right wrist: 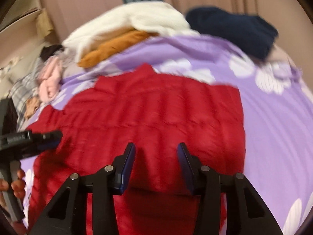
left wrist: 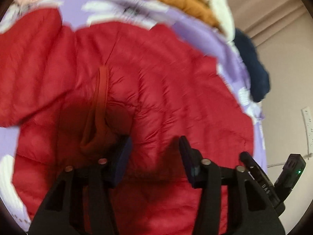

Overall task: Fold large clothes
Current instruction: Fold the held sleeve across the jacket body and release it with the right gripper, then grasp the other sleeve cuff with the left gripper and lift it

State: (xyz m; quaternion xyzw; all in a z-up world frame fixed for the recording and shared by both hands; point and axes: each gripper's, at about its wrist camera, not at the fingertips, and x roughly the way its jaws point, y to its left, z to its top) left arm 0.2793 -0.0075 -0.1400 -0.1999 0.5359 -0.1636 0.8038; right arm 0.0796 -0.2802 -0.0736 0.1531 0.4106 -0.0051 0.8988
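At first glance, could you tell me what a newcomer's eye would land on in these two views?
The red quilted jacket dominates, spread flat across the purple flowered bedcover and filling the middle of both views. Both the left gripper and the right gripper hang over it with jaws apart, nothing pinched. Behind it, at the bed's far edge, white, mustard and navy clothes are heaped.

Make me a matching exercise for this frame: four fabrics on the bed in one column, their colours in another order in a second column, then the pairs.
Things:
1. jacket
2. bedsheet
3. garment under the white one
4. garment at the far right edge

Colours:
A. navy
B. red
C. mustard
D. lilac with white flowers

Pairs: 1-B, 2-D, 3-C, 4-A
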